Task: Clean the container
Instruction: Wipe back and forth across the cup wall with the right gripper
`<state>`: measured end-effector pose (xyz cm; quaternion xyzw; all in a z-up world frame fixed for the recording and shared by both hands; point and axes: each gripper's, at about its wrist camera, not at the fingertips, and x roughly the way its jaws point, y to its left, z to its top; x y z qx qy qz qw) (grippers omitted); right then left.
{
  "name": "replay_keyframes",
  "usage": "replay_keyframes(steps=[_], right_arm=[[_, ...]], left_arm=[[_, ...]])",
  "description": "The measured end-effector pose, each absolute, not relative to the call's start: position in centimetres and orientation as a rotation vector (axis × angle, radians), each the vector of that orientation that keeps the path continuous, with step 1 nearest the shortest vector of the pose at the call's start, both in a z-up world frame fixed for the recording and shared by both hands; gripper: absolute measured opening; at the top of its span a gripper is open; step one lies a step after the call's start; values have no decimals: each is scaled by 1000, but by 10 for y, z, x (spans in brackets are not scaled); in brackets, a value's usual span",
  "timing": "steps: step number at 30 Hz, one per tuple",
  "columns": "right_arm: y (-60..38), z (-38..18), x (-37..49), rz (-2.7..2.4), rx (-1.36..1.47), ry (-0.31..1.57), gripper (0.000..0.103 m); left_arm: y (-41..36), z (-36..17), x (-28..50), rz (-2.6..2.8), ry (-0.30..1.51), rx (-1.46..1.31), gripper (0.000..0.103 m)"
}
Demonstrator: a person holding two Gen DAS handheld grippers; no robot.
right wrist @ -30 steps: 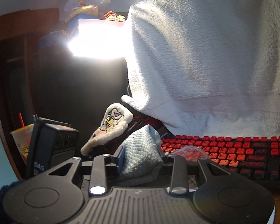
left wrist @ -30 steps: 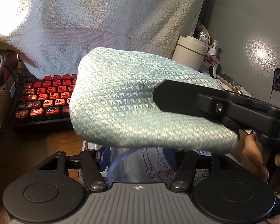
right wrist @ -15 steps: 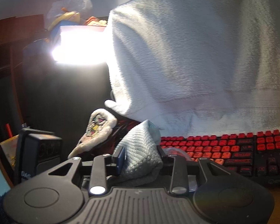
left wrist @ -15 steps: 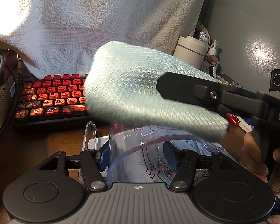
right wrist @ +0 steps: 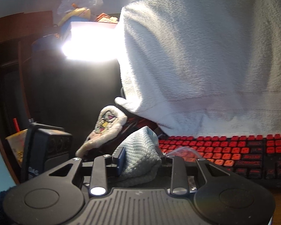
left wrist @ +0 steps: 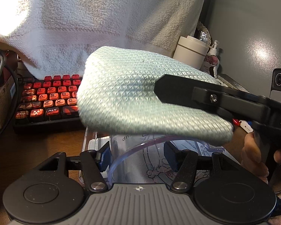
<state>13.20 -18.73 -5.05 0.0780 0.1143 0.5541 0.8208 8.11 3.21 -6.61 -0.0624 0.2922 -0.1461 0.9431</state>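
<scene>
My left gripper (left wrist: pixel 136 157) clamps the clear cup (left wrist: pixel 140 161) at frame bottom; my right gripper (right wrist: pixel 140 161), which just narrowed, holds the cloth (left wrist: pixel 140 93) above it.

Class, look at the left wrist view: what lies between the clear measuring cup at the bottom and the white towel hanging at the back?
In the left wrist view, the pale green cloth, clamped in the right gripper, hangs over the measuring cup; behind it the red keyboard lies below the white towel.

The left gripper (left wrist: pixel 136 158) clamps the cup (left wrist: pixel 140 161). The right gripper (right wrist: pixel 140 158), jaws just closing, pinches the cloth (right wrist: pixel 140 155); a hand (left wrist: pixel 252 155) grips its handle.
</scene>
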Motion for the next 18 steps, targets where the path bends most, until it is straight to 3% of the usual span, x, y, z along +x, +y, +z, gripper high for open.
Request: replay_keyframes(steps=[18], right_arm=[[-186,-51,130,1227,176,249,34]], left_arm=[[34,-67,81,-299,596,-132,58]])
